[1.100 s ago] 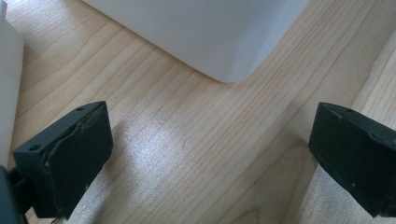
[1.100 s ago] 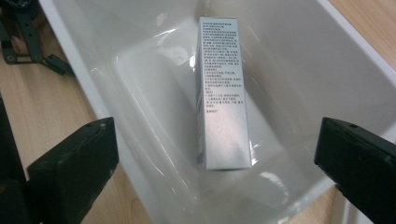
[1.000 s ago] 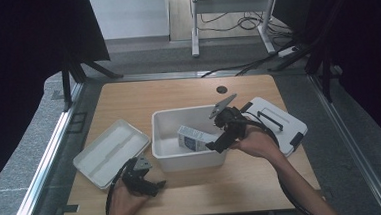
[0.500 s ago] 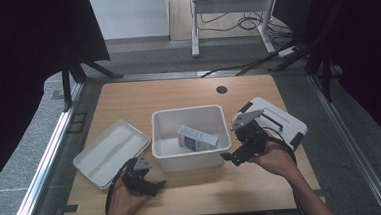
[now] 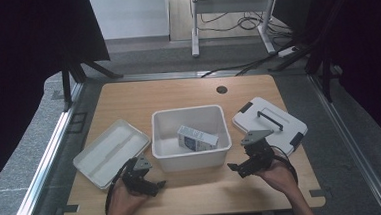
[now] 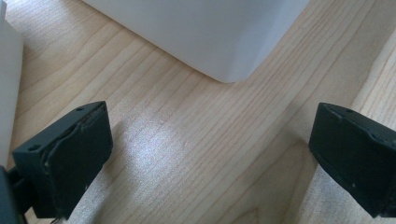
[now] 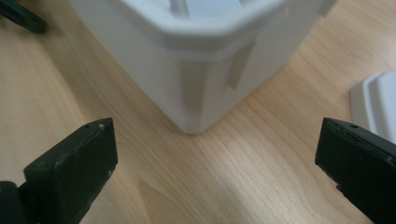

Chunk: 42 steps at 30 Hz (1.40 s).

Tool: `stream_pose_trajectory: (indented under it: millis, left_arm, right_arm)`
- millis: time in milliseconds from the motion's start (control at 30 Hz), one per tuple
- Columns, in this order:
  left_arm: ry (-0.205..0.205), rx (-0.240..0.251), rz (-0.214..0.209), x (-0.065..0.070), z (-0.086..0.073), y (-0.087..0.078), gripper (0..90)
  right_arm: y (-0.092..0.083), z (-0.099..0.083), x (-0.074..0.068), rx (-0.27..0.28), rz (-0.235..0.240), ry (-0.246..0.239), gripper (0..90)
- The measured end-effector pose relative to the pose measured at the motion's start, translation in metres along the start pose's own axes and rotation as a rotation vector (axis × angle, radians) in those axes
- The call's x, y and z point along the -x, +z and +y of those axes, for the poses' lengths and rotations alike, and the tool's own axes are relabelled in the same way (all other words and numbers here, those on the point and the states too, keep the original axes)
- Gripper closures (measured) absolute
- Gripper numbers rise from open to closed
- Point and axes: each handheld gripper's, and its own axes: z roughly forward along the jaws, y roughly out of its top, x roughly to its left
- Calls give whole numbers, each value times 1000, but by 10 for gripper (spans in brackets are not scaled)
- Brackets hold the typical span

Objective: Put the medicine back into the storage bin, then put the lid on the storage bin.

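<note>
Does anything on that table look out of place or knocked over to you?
Nothing looks spilled or broken. The small carton lies tipped on its side inside the white bin, not upright. The bin's lid with black clips lies apart on the table to its right, and a shallow white tray sits at an angle to its left.

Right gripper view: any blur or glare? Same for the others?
Right gripper view: white bin soft, its far rim blurred; mild sheen on the table. Left gripper view: bright glare patch on the wood, grain sharp. High view: evenly lit table, dark surroundings.
</note>
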Motion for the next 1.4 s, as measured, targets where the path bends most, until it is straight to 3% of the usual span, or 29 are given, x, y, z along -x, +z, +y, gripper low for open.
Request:
stream_pose_trajectory:
  millis: [300,567,600,700,1033,1200,1400]
  left_arm:
    - [-1,0,0,0,0,0,0]
    - [0,0,0,0,0,0,0]
    - [1,1,-1,0,0,0,0]
    - [5,-3,-5,0,0,0,0]
    - [32,-43,10,-5,7,-12,16]
    - [61,-75,46,-12,13,-26,52]
    - [70,-99,48,-27,22,-43,104]
  right_arm:
    - [32,-39,-4,-9,-20,55,0]
    - [46,-60,-4,-53,-36,80,0]
    - [46,-62,-3,-34,-31,92,0]
    - [46,-65,-3,-5,-37,91,0]
    - [47,-65,-4,-4,-39,91,0]
    - [47,-65,-3,-4,-38,91,0]
    - [47,-65,-3,-3,-38,91,0]
